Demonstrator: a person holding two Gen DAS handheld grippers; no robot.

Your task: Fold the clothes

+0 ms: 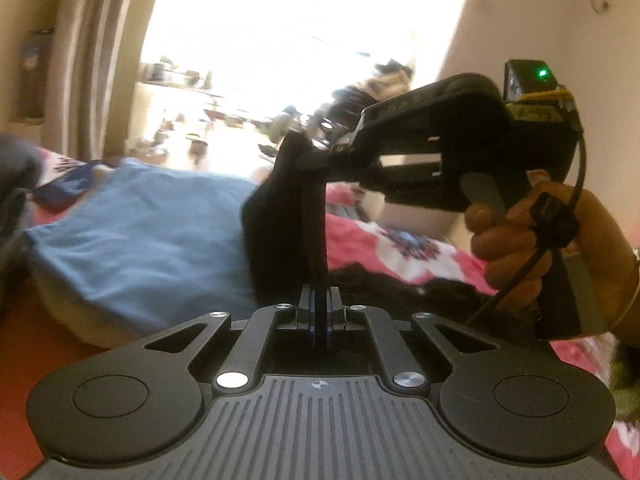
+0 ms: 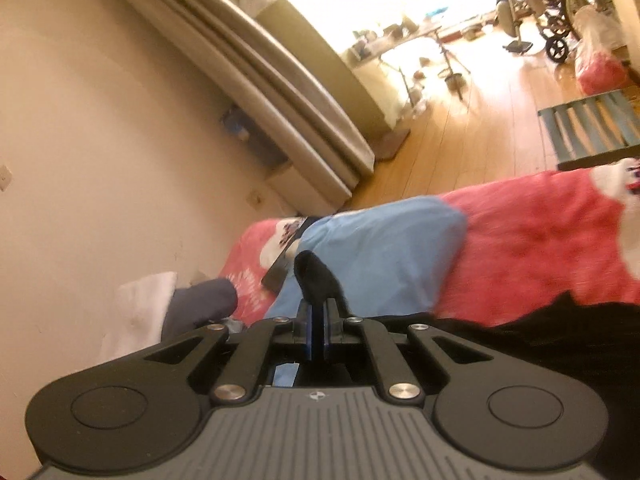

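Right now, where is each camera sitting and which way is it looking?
Left wrist: on the left tongs, facing the window; shows black cloth, right tongs, hand.
Right wrist: on the right tongs, tilted, facing wall and wooden floor; no hand shows.
Both share: blue pillow, red bedspread, black cloth.

A home bedroom is shown. A bed (image 2: 532, 240) covered by a red floral spread carries a blue pillow (image 2: 384, 248). Beyond the bed, a wooden floor (image 2: 460, 128), long beige curtains (image 2: 280, 92) and a wheelchair (image 2: 552, 20) (by the bright window) are seen.
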